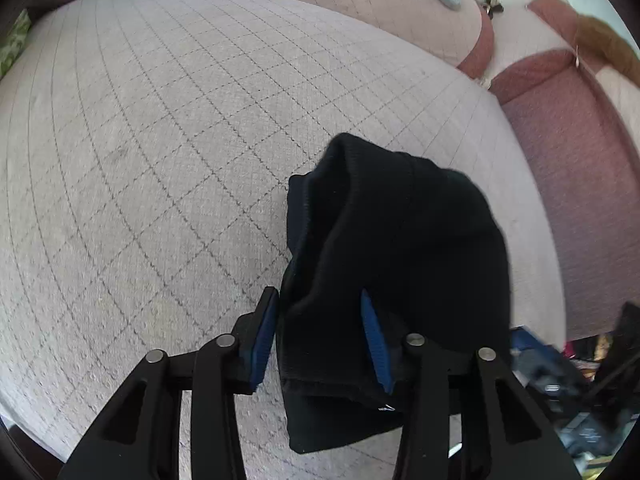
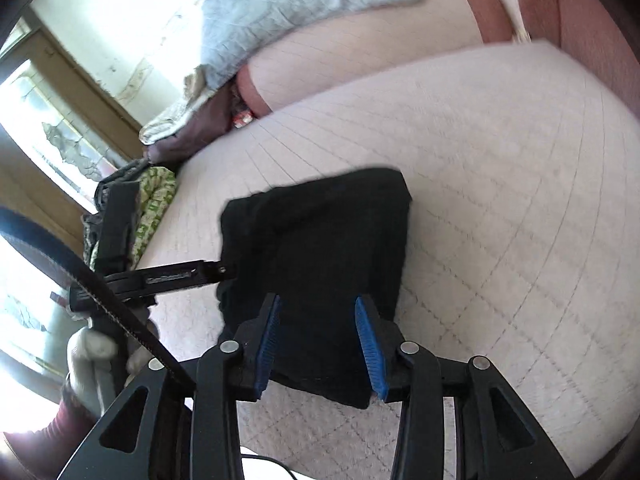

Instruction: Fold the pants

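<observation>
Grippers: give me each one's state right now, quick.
Left gripper: jaws apart around a bunch of the black pants; grip cannot be told.
Right gripper: jaws apart over the pants; grip cannot be told.

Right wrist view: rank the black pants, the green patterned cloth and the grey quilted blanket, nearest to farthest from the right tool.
1. Black pants, between the right tool's fingers.
2. Green patterned cloth, left, at the mattress edge.
3. Grey quilted blanket, top, far end.

Right tool (image 2: 316,344) jaws apart, straddling black pants (image 2: 320,248) bunched on quilted cushion (image 2: 500,184).
</observation>
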`<state>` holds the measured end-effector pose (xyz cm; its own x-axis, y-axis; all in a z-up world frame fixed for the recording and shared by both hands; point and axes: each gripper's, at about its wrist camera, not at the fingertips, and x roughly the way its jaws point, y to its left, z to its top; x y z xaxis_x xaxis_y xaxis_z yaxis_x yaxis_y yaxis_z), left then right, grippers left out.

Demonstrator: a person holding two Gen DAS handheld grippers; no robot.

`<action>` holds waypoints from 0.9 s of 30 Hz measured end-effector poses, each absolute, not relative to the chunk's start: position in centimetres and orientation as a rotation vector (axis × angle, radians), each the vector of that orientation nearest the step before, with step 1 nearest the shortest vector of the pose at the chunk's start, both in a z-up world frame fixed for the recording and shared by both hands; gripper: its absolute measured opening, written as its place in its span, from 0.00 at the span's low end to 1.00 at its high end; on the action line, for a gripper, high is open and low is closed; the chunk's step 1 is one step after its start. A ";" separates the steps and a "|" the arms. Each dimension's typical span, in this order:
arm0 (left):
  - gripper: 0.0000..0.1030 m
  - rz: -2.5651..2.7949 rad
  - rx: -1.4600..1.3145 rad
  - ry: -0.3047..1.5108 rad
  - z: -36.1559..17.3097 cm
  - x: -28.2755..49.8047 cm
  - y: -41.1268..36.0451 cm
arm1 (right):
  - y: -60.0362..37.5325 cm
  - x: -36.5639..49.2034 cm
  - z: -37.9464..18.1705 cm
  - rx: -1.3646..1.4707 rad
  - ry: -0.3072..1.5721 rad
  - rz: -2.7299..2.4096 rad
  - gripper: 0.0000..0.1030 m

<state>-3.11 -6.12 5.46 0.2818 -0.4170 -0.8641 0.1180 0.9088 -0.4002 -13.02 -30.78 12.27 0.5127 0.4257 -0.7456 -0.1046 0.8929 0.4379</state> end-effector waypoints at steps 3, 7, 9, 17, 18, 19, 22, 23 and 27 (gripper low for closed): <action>0.45 -0.401 -0.326 1.233 6.3 -3.3 -4.9 | -31.2 -13.1 12.3 0.355 0.974 0.329 0.46; 0.45 -0.412 -0.368 1.171 7.9 -3.7 -3.1 | -32.7 -13.8 12.3 0.377 0.957 0.329 0.51; 0.50 -0.434 -0.378 1.127 9.2 -3.7 -3.3 | -33.4 -13.8 12.6 0.393 0.950 0.321 0.51; 0.69 -0.315 -0.319 1.253 5.3 3.2 -7.7 | -33.0 -12.1 13.3 0.416 0.934 0.321 0.52; 0.69 -0.317 -0.358 1.289 4.3 3.7 -7.4 | -33.2 -12.0 13.3 0.422 0.938 0.316 0.52; 0.69 -0.335 -0.422 1.305 3.8 3.9 -6.8 | -33.4 -11.9 13.2 0.428 0.943 0.310 0.52; 0.69 -0.412 -0.547 1.261 4.5 3.3 -4.5 | -34.4 -12.4 13.6 0.444 0.931 0.310 0.56; 0.69 -0.419 -0.549 1.241 4.9 2.8 -3.7 | -34.8 -12.5 13.7 0.446 0.926 0.312 0.59; 0.69 -0.411 -0.520 1.215 4.9 0.9 -1.4 | -36.1 -11.9 12.9 0.509 0.940 0.356 0.65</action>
